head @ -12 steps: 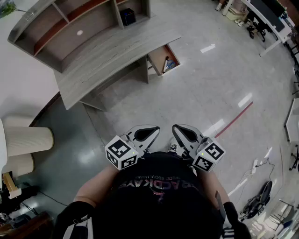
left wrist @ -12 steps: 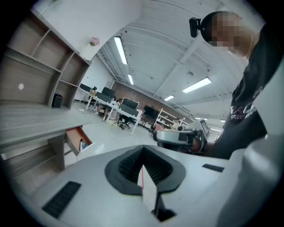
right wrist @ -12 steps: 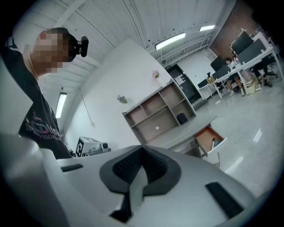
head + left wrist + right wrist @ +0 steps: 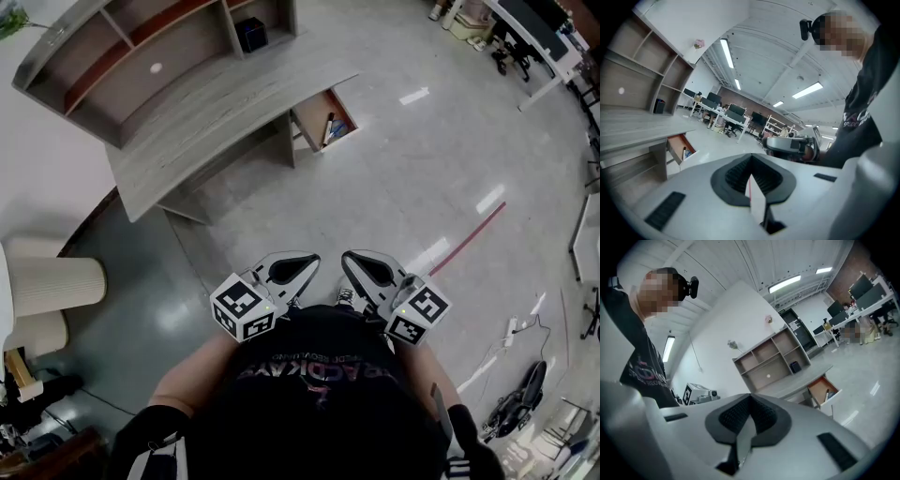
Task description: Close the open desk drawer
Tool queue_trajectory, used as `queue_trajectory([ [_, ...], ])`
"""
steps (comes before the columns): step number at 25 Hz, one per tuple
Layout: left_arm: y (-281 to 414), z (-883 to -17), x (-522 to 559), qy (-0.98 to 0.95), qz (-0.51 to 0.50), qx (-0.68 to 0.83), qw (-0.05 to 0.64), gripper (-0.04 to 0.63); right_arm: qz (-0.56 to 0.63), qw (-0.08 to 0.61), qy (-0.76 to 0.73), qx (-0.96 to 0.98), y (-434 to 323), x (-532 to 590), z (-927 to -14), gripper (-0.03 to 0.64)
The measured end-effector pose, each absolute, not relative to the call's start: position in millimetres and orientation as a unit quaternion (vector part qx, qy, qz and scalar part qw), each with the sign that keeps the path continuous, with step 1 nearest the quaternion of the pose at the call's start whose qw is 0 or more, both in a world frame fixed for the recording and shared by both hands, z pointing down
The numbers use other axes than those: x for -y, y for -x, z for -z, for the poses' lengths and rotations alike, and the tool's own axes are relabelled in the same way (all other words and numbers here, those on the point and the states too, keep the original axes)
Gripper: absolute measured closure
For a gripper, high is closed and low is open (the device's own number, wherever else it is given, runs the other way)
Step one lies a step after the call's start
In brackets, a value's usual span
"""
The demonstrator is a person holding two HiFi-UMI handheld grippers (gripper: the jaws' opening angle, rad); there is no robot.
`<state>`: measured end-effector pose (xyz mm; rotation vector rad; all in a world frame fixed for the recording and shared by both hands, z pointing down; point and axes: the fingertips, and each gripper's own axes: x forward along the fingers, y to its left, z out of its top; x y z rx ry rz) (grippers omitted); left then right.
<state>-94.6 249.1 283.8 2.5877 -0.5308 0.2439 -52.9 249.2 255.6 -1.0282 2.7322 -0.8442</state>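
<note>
The grey wooden desk (image 4: 216, 122) stands far ahead in the head view, with its drawer (image 4: 325, 119) pulled out at the right end; the drawer has an orange-brown inside and holds a few small items. The same open drawer (image 4: 680, 147) shows at the left gripper view's left and the drawer (image 4: 824, 391) at the right gripper view's right. Both grippers are held close to the person's chest, well short of the desk. My left gripper (image 4: 298, 267) is shut and empty. My right gripper (image 4: 361, 265) is shut and empty too.
A shelf unit (image 4: 141, 47) sits on the desk's back. A cream round seat (image 4: 52, 281) stands at the left. A red line (image 4: 469, 239) crosses the pale floor. Office desks and chairs (image 4: 525, 37) stand at the far right; cables (image 4: 520, 394) lie at the lower right.
The desk and drawer have shifted slightly up and left in the head view. Both grippers keep their place by the chest, still shut.
</note>
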Motion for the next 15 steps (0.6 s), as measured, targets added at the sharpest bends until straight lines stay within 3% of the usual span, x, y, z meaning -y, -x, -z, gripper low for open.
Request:
queue_trajectory([
  [15, 70.1, -286.1, -245.0, -0.942, -0.078, 0.208, 0.252, 0.584, 0.267, 0.038, 0.324, -0.907, 29.9, -243.9, -255.2, 0.601],
])
